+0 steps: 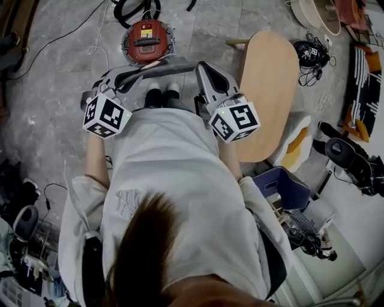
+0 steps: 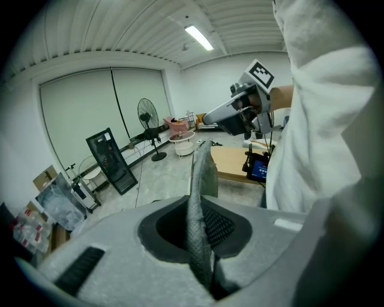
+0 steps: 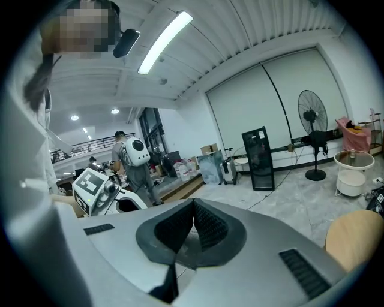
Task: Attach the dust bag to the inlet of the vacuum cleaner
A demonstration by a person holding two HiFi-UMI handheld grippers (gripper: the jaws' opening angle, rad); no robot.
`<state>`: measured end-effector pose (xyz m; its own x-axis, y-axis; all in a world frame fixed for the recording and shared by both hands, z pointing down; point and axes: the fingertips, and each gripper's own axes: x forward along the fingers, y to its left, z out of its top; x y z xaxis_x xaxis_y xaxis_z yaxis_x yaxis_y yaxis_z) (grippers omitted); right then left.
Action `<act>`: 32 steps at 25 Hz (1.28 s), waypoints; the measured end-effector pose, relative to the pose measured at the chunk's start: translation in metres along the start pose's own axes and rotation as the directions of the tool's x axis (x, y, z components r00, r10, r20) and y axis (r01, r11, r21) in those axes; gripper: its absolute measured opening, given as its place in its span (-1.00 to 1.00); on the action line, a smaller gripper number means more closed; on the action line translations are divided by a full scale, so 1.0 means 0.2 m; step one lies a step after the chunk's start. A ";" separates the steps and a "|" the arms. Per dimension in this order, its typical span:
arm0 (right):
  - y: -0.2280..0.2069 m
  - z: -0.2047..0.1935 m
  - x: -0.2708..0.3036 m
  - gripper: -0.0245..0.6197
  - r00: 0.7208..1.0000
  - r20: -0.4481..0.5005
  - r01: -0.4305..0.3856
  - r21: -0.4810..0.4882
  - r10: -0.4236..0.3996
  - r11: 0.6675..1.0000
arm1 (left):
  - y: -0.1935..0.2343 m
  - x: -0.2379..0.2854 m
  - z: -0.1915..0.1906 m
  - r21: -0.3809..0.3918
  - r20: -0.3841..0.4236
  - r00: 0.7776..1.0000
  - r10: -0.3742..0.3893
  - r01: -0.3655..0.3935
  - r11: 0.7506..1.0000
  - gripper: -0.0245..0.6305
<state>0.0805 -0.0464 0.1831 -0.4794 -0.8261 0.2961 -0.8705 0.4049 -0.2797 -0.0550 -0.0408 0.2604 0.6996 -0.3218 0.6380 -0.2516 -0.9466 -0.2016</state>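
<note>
Standing on the grey floor (image 1: 54, 90), looking steeply down. Noted the left hand-held gripper (image 2: 203, 223) pinched tight on a thin grey dust bag (image 2: 204, 171), taken by one edge, with the greater part jutting forward past the jaws, presumably to leave it free for offering up to an opening. Apparently the same bag in the head view, as a grey band reaching across toward the right hand-held gripper (image 3: 191, 223). Found that one closed on itself, pad against pad, nothing between. Held near the bag's far end, touching or not unclear; probably kept in reserve for steadying or spreading. Spotted the red canister vacuum cleaner (image 1: 147, 41) on the floor ahead, well apart from both tools, with a black hose (image 1: 135, 9) looped behind and the rounded end of a wooden desk (image 1: 270, 72) off to one side. Could not make out the inlet from here, nor any open lid. Judged as the carrying stage: bag in grip, not yet at the machine. Likely to need a reach downward and a turn of the bag's mouth toward the inlet.
</note>
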 end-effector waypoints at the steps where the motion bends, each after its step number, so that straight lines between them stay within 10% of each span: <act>1: 0.01 0.01 0.01 -0.91 1.000 -0.009 -0.022 -0.012 0.022 1.000 | 0.00 0.00 0.01 -0.001 -0.001 1.000 0.000 0.000 1.000 -0.81; 15: 0.15 -0.27 0.15 -0.58 0.914 -0.349 -0.300 -0.233 0.208 0.925 | -0.09 0.11 -0.07 0.029 -0.087 0.991 -0.103 0.106 0.994 -0.81; 32: 0.01 -0.87 0.24 -0.53 0.659 -0.703 -0.546 -0.201 0.268 0.813 | -0.39 0.53 -0.38 -0.026 -0.170 0.938 -0.302 0.303 0.953 -0.81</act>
<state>0.0360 -0.0179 0.3557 -0.6274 -0.1600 0.7620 -0.4688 0.8590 -0.2056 -0.0115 -0.0007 0.3996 0.6188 -0.0121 0.7855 -0.0451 -0.9988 0.0201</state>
